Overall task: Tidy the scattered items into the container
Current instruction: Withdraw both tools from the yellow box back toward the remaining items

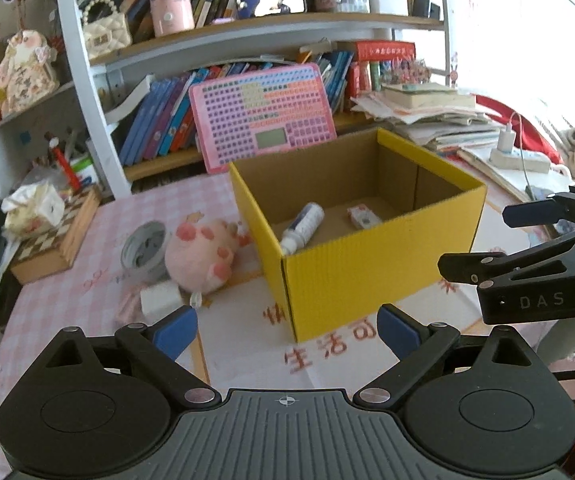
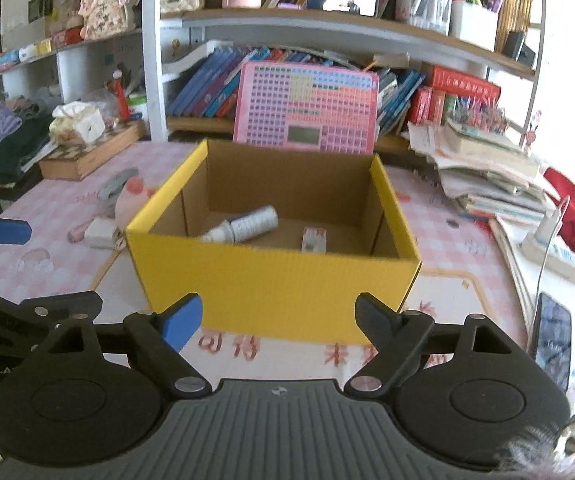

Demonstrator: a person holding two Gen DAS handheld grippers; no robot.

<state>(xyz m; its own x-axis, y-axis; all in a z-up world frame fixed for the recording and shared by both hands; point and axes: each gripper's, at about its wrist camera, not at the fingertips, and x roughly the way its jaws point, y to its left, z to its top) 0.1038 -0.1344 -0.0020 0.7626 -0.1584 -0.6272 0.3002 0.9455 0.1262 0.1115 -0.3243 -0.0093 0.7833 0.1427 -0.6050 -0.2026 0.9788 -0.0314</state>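
Observation:
A yellow cardboard box (image 1: 351,276) stands open on the pink tablecloth; it also shows in the right wrist view (image 2: 275,288). Inside lie a white bottle (image 1: 303,226) (image 2: 247,224) and a small white packet (image 1: 363,216) (image 2: 314,239). Left of the box lie a pink plush toy (image 1: 201,254) (image 2: 131,196), a roll of tape (image 1: 145,248) (image 2: 113,188) and a white charger block (image 1: 161,298) (image 2: 101,234). My left gripper (image 1: 287,330) is open and empty in front of the box. My right gripper (image 2: 279,320) is open and empty at the box's near wall.
A pink keyboard toy (image 1: 263,114) leans on the bookshelf behind the box. A chessboard box (image 1: 53,236) with tissues stands at the left. Stacked books and papers (image 2: 483,164), a power strip (image 2: 555,250) and a phone (image 2: 551,336) lie at the right.

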